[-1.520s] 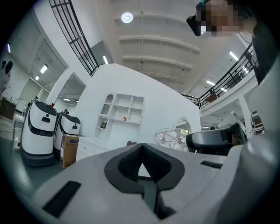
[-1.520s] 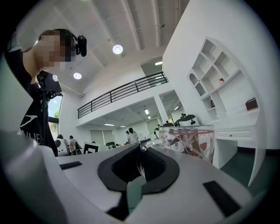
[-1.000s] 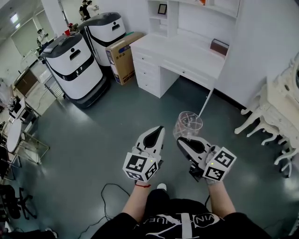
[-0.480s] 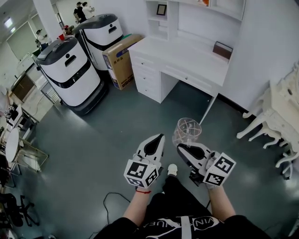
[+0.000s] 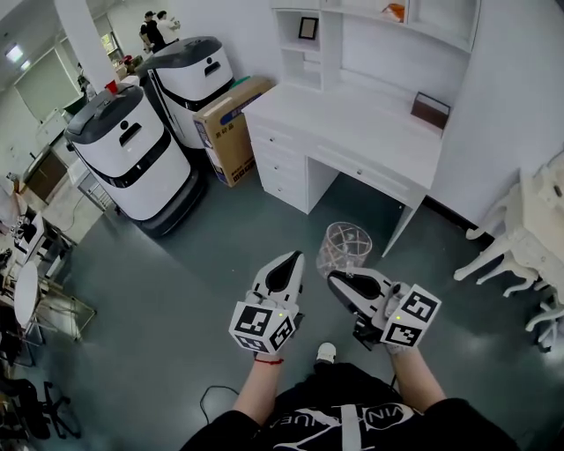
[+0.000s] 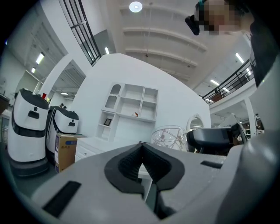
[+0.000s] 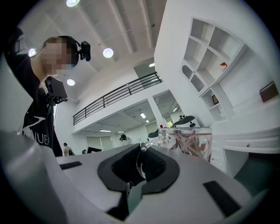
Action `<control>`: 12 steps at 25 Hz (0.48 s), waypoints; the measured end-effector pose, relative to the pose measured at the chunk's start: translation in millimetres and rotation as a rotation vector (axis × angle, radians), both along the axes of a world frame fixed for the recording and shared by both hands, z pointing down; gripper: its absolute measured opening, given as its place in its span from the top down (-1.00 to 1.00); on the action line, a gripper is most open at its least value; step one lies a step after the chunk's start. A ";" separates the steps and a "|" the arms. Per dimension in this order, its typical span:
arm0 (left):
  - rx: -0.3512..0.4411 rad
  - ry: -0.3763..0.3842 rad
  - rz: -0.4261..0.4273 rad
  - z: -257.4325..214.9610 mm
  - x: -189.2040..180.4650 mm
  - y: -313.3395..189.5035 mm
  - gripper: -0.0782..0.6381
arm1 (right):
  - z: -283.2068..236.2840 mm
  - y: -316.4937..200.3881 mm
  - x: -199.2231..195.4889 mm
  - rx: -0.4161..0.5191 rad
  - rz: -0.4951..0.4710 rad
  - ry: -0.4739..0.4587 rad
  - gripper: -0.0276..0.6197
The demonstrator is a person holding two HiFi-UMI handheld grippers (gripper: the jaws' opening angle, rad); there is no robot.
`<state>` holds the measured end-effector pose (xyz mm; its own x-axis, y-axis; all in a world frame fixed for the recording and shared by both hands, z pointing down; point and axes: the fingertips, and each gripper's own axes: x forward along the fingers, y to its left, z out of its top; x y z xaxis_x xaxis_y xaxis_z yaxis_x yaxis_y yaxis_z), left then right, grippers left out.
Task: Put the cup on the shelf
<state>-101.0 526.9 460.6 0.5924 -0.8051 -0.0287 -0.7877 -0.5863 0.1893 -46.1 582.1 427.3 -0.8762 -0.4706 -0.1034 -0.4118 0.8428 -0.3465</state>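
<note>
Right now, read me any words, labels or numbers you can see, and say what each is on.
"UE": a fragment of the white print on the shirt; the rest is cut off.
Box: blue print, too small to read.
Left cube and right cube: square markers only, no words.

Cup (image 5: 344,247) lower edge hidden behind right claw (image 5: 337,278); orange item (image 5: 394,11) on shelf (image 5: 333,40) too small to identify.
</note>
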 end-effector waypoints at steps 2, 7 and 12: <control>0.001 0.000 -0.006 -1.6 3.5 -23.8 0.77 | -0.7 -23.9 2.7 0.001 -0.009 0.005 0.89; 0.005 -0.012 -0.016 -3.4 14.2 -70.8 0.77 | 2.0 -74.2 11.8 -0.010 -0.020 0.008 0.89; 0.019 -0.022 -0.030 -5.5 20.0 -94.4 0.77 | 2.6 -94.6 15.1 0.001 -0.044 0.013 0.89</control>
<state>-81.1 432.5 455.1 0.5685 -0.8221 -0.0310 -0.8089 -0.5654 0.1609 -31.0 487.5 429.9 -0.8973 -0.4317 -0.0923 -0.3790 0.8604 -0.3406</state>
